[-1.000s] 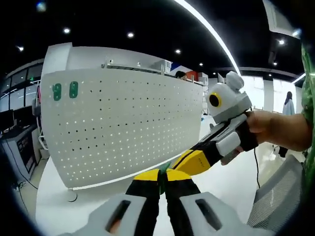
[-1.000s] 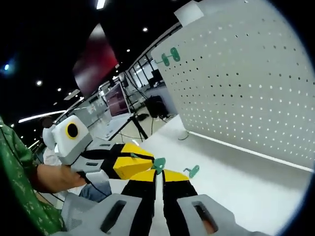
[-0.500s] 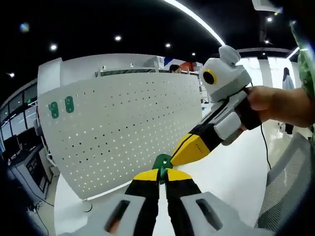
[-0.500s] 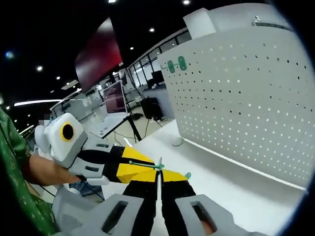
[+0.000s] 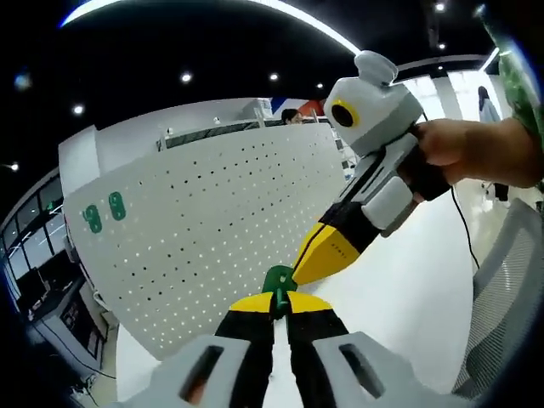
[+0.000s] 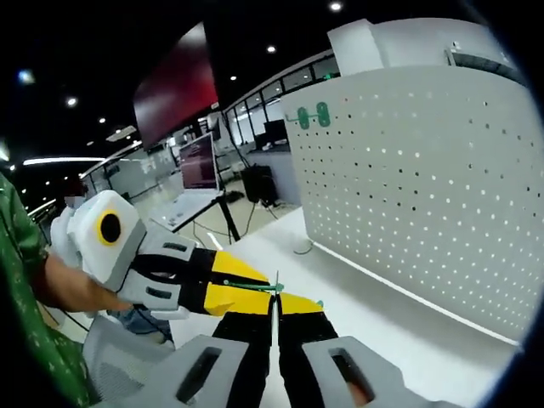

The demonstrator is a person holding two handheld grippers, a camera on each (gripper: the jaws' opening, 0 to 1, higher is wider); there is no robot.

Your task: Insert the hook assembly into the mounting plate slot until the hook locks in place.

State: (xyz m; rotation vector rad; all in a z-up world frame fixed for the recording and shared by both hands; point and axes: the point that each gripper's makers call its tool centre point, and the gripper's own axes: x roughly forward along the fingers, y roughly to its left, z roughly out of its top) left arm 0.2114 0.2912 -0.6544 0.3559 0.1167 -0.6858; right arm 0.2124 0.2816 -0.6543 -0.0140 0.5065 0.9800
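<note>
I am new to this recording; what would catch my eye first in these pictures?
Most striking is the white pegboard standing on the white table, with two green hooks near its top corner. In front of it, the left gripper and right gripper meet, both pinching a small green hook piece.

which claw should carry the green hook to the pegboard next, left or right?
Probably left. The left claw is shut on the green hook, with the pegboard ahead of its tips. The right claw only meets the hook at its tips and comes in sideways. The grip of the right claw cannot be told.

Green hook (image 5: pixel 278 278), white dotted pegboard (image 5: pixel 229 225)
</note>
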